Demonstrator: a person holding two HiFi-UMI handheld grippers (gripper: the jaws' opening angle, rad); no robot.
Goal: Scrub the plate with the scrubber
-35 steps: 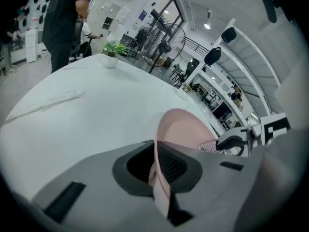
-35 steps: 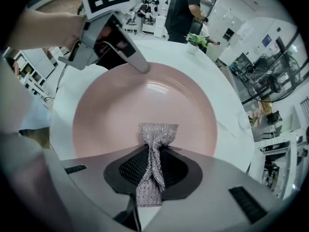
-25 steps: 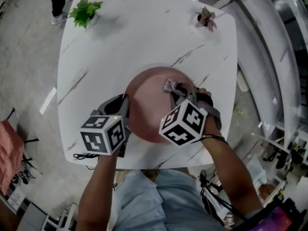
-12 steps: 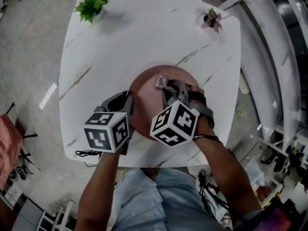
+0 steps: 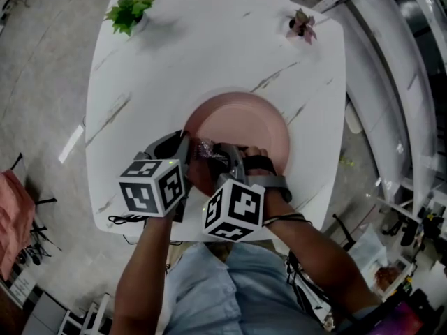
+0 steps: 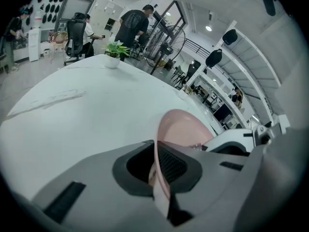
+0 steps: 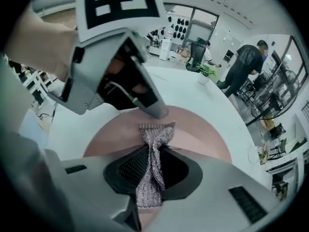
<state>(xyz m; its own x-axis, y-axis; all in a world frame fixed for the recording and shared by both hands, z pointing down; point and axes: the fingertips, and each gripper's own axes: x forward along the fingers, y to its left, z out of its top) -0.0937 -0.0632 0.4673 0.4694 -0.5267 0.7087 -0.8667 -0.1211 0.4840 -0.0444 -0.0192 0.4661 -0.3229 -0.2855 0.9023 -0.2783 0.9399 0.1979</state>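
Pink plate (image 5: 255,121) lies on the white surface (image 5: 209,40), nearer the person's edge than the far one. Its near-left rim is clenched by the left tool (image 5: 183,153): in the left gripper view the rim runs edge-on between both jaws, so that tool is grasping the plate as an anchor. Can't tell whether that side is lifted off the surface. Scrubber (image 7: 153,144), a silvery mesh wad, is pinched at its waist by the right tool (image 7: 150,175), jaws clamped on it, w/ the free end fanned out on the near-left part of the plate, just beside the left tool's tip. Judgement: scrubbing is under way, & most of the plate's well & far rim look untouched by the mesh at this position. To do it well: hold the left clamp firm so the plate doesn't skate; press the fanned end flat, not just its tip; drag rather than push, b/c the mesh looks floppy & would bunch; work overlapping arcs toward the far rim; steer clear of the left tool's tip, esp. here where they nearly meet. Farther out, a green plant (image 5: 128,11) & a small pinkish plant (image 5: 300,25) sit at the far corners, well apart from the work.
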